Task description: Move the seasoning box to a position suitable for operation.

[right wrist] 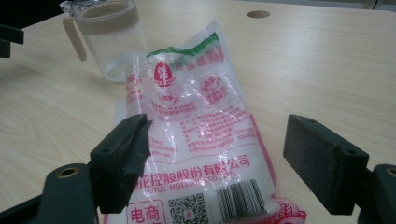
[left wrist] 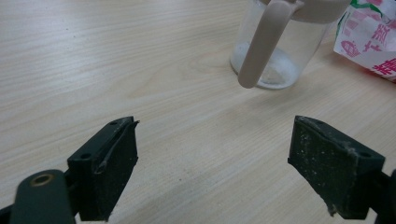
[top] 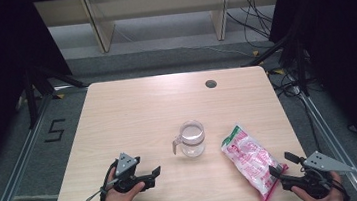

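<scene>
the right gripper (top: pixel 285 168) is hovering with jaws spread wide over the near end of the clear plastic bag of white granules with pink print (right wrist: pixel 196 140), lying flat just right of the clear glass jar with a beige collar and handle (top: pixel 191 138). the left gripper (top: pixel 155 175) is waiting spread and empty, facing that handle. the right jaws should be closing squarely across the bag's sealed edge, not the loose middle.

Left tool (top: pixel 155 174) low at near-left, held in left hand (top: pixel 119 197), jaws wide apart, nothing between them, pointing right and slightly away. Right tool (top: pixel 281 165) low at near-right edge, held in right hand (top: pixel 322 193), jaws spread wide, pointing left and away. Forearms enter from bottom of high view.
</scene>
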A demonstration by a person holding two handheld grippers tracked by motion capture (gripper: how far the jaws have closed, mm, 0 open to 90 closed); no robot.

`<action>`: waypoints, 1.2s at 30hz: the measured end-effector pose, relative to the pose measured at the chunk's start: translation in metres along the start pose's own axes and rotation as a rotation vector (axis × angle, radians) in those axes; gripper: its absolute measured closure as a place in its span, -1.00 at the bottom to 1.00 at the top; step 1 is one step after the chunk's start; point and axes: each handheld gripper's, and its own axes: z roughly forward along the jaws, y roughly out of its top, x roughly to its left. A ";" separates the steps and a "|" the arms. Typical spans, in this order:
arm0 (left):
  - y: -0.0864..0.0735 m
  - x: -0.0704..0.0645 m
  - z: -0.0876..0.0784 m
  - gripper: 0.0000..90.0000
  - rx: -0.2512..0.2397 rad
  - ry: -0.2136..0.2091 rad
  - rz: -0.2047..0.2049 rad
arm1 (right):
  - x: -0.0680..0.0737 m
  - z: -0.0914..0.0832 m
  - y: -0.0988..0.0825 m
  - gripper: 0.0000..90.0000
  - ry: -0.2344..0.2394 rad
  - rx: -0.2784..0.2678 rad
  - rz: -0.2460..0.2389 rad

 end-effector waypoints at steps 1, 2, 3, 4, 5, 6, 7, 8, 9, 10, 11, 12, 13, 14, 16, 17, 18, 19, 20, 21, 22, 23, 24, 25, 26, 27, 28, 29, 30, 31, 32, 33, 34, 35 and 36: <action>0.000 0.000 0.000 -0.67 -0.004 -0.010 0.001 | 0.000 0.000 0.000 -0.48 0.000 -0.004 -0.005; 0.000 -0.002 0.001 -0.67 -0.006 -0.014 -0.015 | 0.000 0.000 0.000 -0.48 0.001 -0.003 0.002; 0.001 -0.002 0.002 -0.67 -0.011 -0.013 -0.014 | 0.000 0.000 0.000 -0.48 0.004 -0.004 0.003; 0.000 -0.003 0.002 -0.66 -0.015 -0.001 -0.021 | -0.002 0.001 0.000 -0.48 0.011 -0.021 -0.017; 0.001 0.000 0.002 -0.65 -0.010 -0.004 0.025 | -0.002 0.001 0.000 -0.48 0.010 -0.016 -0.021; 0.001 0.000 0.002 -0.66 -0.010 -0.004 0.025 | -0.002 0.001 0.000 -0.48 0.010 -0.016 -0.021; 0.000 -0.003 0.003 -0.66 -0.016 -0.013 0.009 | -0.002 0.001 0.000 -0.48 0.010 -0.019 -0.020; 0.000 -0.003 0.003 -0.64 -0.016 -0.013 0.009 | -0.002 0.001 0.000 -0.48 0.010 -0.019 -0.020; 0.001 -0.003 0.004 -0.61 -0.016 -0.026 0.008 | -0.002 0.002 0.000 -0.49 0.017 -0.027 -0.023; 0.002 -0.005 0.006 -0.60 -0.023 -0.032 0.011 | -0.002 0.001 0.000 -0.49 0.008 -0.017 -0.025; 0.003 -0.005 0.006 -0.58 -0.013 -0.030 0.032 | -0.002 0.001 0.000 -0.49 0.010 -0.018 -0.028; 0.003 -0.005 0.006 -0.55 -0.013 -0.030 0.032 | -0.002 0.001 0.000 -0.49 0.010 -0.018 -0.028; 0.005 -0.006 0.009 -0.49 -0.026 -0.046 0.018 | -0.002 0.002 0.000 -0.49 0.019 -0.030 -0.025; 0.006 -0.007 0.010 -0.48 -0.029 -0.046 0.025 | -0.002 0.001 0.000 -0.49 0.010 -0.019 -0.027; 0.010 -0.009 0.013 -0.42 -0.031 -0.056 0.045 | -0.003 0.001 0.000 -0.49 0.006 -0.025 -0.033; 0.012 -0.010 0.014 -0.40 -0.034 -0.052 0.052 | -0.003 0.001 0.000 -0.50 0.006 -0.027 -0.032; 0.014 -0.011 0.018 -0.39 -0.046 -0.065 0.055 | -0.003 0.000 0.000 -0.50 0.002 -0.029 -0.029; 0.015 -0.012 0.020 -0.38 -0.042 -0.057 0.061 | -0.002 0.000 0.000 -0.49 0.003 -0.023 -0.007; 0.017 -0.012 0.024 -0.34 -0.054 -0.064 0.069 | -0.004 0.000 0.000 -0.46 0.000 -0.027 -0.029; 0.019 -0.014 0.026 -0.30 -0.048 -0.061 0.074 | -0.002 -0.001 0.000 -0.44 0.001 -0.023 -0.001; 0.019 -0.014 0.026 -0.29 -0.048 -0.061 0.074 | -0.002 -0.001 0.000 -0.44 0.001 -0.023 -0.001; 0.022 -0.016 0.030 -0.29 -0.051 -0.062 0.090 | -0.005 -0.002 0.000 -0.44 0.003 -0.028 -0.013; 0.026 -0.018 0.037 -0.27 -0.067 -0.065 0.106 | -0.005 -0.001 0.000 -0.44 -0.002 -0.031 -0.020; 0.026 -0.018 0.037 -0.24 -0.067 -0.065 0.106 | -0.005 -0.001 0.000 -0.44 -0.002 -0.031 -0.020; 0.027 -0.019 0.039 -0.24 -0.063 -0.061 0.118 | -0.006 -0.002 0.000 -0.45 -0.008 -0.033 -0.026; 0.028 -0.020 0.042 -0.20 -0.065 -0.071 0.120 | -0.006 -0.002 0.000 -0.46 -0.009 -0.032 -0.028; 0.030 -0.021 0.045 -0.16 -0.061 -0.069 0.131 | -0.006 -0.002 0.000 -0.46 -0.009 -0.033 -0.032; 0.031 -0.022 0.049 -0.10 -0.065 -0.075 0.130 | -0.005 -0.001 0.000 -0.47 -0.002 -0.035 -0.028; 0.033 -0.023 0.051 -0.10 -0.062 -0.072 0.148 | -0.005 -0.001 0.000 -0.47 -0.002 -0.035 -0.028; 0.034 -0.024 0.054 -0.05 -0.064 -0.081 0.156 | -0.005 -0.001 0.000 -0.48 -0.003 -0.035 -0.029; 0.034 -0.025 0.056 -0.04 -0.061 -0.079 0.163 | -0.005 -0.001 0.000 -0.48 -0.003 -0.036 -0.029; 0.035 -0.027 0.058 0.07 -0.055 -0.081 0.170 | -0.005 -0.001 0.000 -0.49 0.000 -0.032 -0.023; 0.036 -0.028 0.062 0.10 -0.053 -0.070 0.196 | -0.005 -0.001 0.000 -0.49 0.000 -0.032 -0.021; 0.036 -0.028 0.064 0.15 -0.051 -0.068 0.200 | -0.006 -0.001 0.000 -0.49 -0.004 -0.034 -0.037; 0.036 -0.028 0.064 0.26 -0.051 -0.068 0.200 | -0.006 -0.001 0.000 -0.49 -0.004 -0.034 -0.037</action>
